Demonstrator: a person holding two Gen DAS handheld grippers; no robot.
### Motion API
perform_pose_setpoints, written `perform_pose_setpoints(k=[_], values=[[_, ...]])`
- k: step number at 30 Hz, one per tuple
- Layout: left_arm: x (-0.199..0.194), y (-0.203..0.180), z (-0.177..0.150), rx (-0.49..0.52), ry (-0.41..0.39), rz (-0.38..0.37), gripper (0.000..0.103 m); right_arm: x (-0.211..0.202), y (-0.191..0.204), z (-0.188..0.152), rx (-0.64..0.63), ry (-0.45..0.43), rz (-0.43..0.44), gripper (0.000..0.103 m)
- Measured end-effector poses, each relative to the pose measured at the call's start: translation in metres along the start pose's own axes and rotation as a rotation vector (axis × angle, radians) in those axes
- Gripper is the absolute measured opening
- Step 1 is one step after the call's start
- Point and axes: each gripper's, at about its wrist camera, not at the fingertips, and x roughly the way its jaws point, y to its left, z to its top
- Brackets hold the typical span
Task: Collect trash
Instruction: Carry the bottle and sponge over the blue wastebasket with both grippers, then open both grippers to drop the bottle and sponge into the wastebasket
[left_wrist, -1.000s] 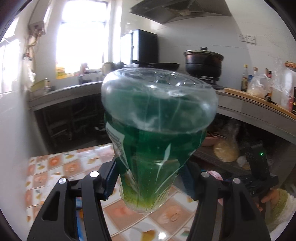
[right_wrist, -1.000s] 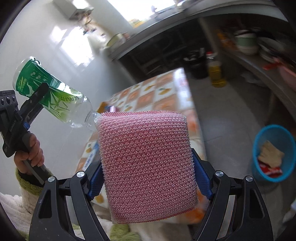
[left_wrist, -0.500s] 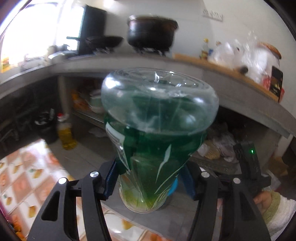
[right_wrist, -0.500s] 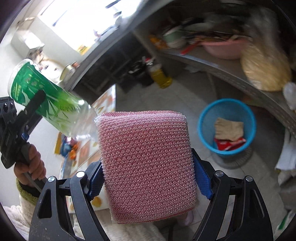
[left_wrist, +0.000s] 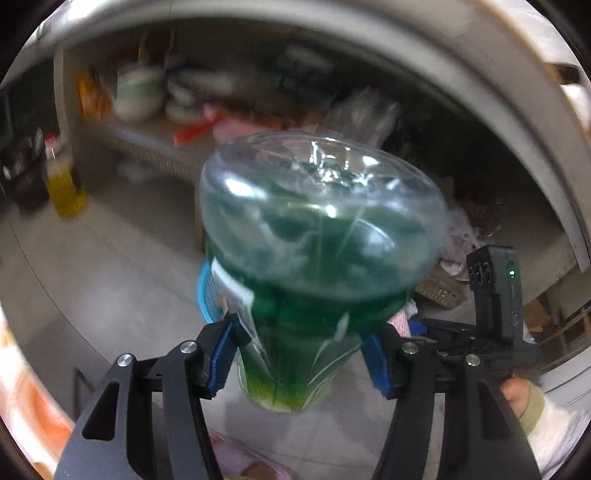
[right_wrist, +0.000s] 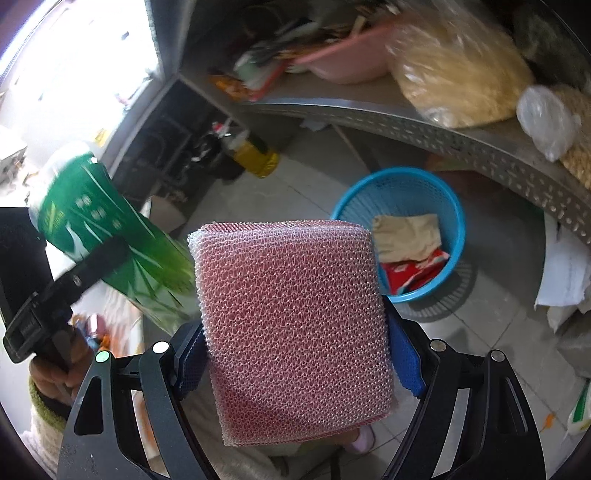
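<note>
My left gripper (left_wrist: 299, 354) is shut on an empty clear plastic bottle with a green label (left_wrist: 314, 251), its base toward the camera. The same bottle (right_wrist: 107, 240) shows at the left of the right wrist view. My right gripper (right_wrist: 295, 350) is shut on a pink mesh sponge (right_wrist: 291, 325), which fills the middle of that view. A blue mesh waste basket (right_wrist: 454, 221) stands on the floor beyond the sponge, holding a beige crumpled paper and a red wrapper. In the left wrist view only a sliver of that basket (left_wrist: 207, 291) shows behind the bottle.
A metal shelf (right_wrist: 443, 136) under the counter runs just above the basket, loaded with a pink basin (right_wrist: 343, 62) and bags of food (right_wrist: 458, 70). A yellow oil jug (right_wrist: 258, 155) stands on the grey tiled floor. The patterned table edge (left_wrist: 22, 398) lies at lower left.
Both grippers swung down and away from the table toward the floor under the counter. The blue basket grew larger and moved to centre. Both still hold the bottle and the sponge.
</note>
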Motion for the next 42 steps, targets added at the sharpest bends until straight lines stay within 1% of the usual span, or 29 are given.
perform_pose_setpoints(k=[2, 4, 7, 10, 12, 15, 16, 17, 18, 19, 21, 22, 25, 28, 31, 33, 36, 40, 42], values=[[0.027, 0.012, 0.005, -0.045, 0.066, -0.01, 0.058, 0.012, -0.009, 0.005, 0.032, 0.011, -0.016, 0.077], [0.059, 0.021, 0.014, -0.082, 0.144, -0.002, 0.058, 0.025, -0.019, 0.01, 0.063, 0.023, -0.032, 0.077], [0.104, 0.031, 0.027, -0.143, 0.237, -0.027, 0.058, 0.045, -0.032, 0.017, 0.1, 0.05, -0.051, 0.077], [0.147, 0.044, 0.035, -0.217, 0.321, -0.028, 0.058, 0.066, -0.043, 0.028, 0.125, 0.079, -0.08, 0.077], [0.17, 0.05, 0.038, -0.248, 0.355, -0.006, 0.058, 0.08, -0.049, 0.036, 0.142, 0.096, -0.095, 0.077], [0.198, 0.058, 0.046, -0.268, 0.374, 0.033, 0.059, 0.098, -0.057, 0.047, 0.166, 0.111, -0.121, 0.077], [0.205, 0.059, 0.05, -0.272, 0.374, 0.041, 0.062, 0.105, -0.061, 0.05, 0.177, 0.117, -0.127, 0.077], [0.208, 0.059, 0.053, -0.281, 0.369, 0.043, 0.071, 0.111, -0.064, 0.053, 0.186, 0.121, -0.136, 0.077], [0.209, 0.06, 0.057, -0.296, 0.36, 0.048, 0.075, 0.117, -0.067, 0.057, 0.193, 0.126, -0.146, 0.077], [0.206, 0.062, 0.06, -0.319, 0.343, 0.06, 0.079, 0.122, -0.069, 0.059, 0.198, 0.133, -0.152, 0.077], [0.201, 0.063, 0.064, -0.338, 0.319, 0.048, 0.079, 0.133, -0.072, 0.063, 0.201, 0.148, -0.17, 0.078], [0.193, 0.061, 0.065, -0.331, 0.307, 0.03, 0.079, 0.14, -0.074, 0.065, 0.198, 0.155, -0.176, 0.078], [0.163, 0.06, 0.06, -0.289, 0.283, 0.05, 0.079, 0.152, -0.075, 0.072, 0.18, 0.169, -0.208, 0.078], [0.122, 0.053, 0.056, -0.241, 0.236, 0.065, 0.079, 0.161, -0.077, 0.074, 0.173, 0.18, -0.224, 0.079], [0.081, 0.048, 0.047, -0.208, 0.18, 0.073, 0.081, 0.167, -0.078, 0.077, 0.163, 0.187, -0.251, 0.079], [0.05, 0.046, 0.042, -0.204, 0.143, 0.079, 0.083, 0.171, -0.078, 0.08, 0.155, 0.189, -0.265, 0.079], [0.002, 0.042, 0.03, -0.209, 0.076, 0.062, 0.084, 0.172, -0.076, 0.085, 0.146, 0.191, -0.275, 0.08], [-0.052, 0.028, 0.006, -0.174, -0.025, 0.088, 0.087, 0.17, -0.068, 0.092, 0.115, 0.163, -0.285, 0.084], [-0.08, 0.016, -0.012, -0.151, -0.081, 0.101, 0.088, 0.17, -0.064, 0.097, 0.093, 0.147, -0.289, 0.086]])
